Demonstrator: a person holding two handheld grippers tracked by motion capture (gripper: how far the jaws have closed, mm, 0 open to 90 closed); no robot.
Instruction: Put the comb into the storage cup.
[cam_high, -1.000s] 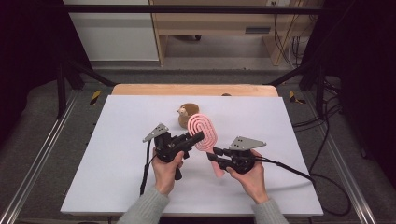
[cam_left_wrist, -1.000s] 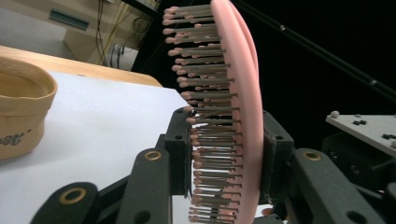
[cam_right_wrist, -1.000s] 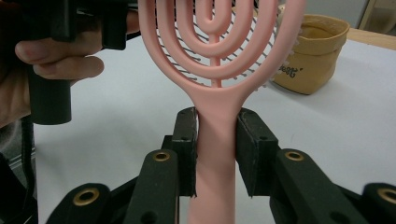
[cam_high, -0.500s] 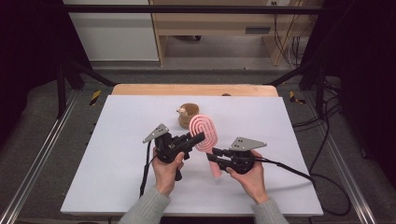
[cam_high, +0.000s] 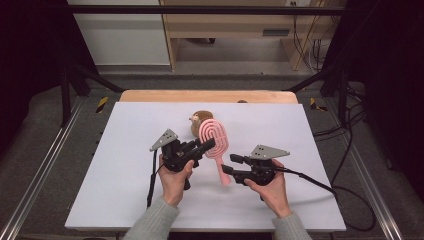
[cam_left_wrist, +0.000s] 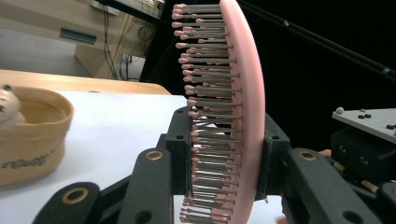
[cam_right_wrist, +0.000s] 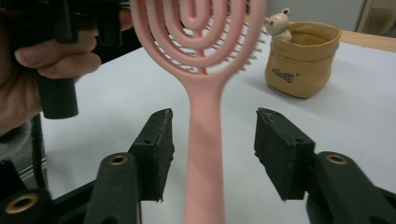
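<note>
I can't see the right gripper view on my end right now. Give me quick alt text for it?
The pink hairbrush stands handle-down between the right gripper's open jaws, with a gap on each side. Its looped head rises to the top edge, where the left gripper, held in a hand, grips it. A tan fabric pouch with a small bear figure sits behind on the white table.

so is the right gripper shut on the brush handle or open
Open. In the right gripper view the right gripper has its jaws standing apart on either side of the pink brush handle, with gaps showing on both sides.
</note>
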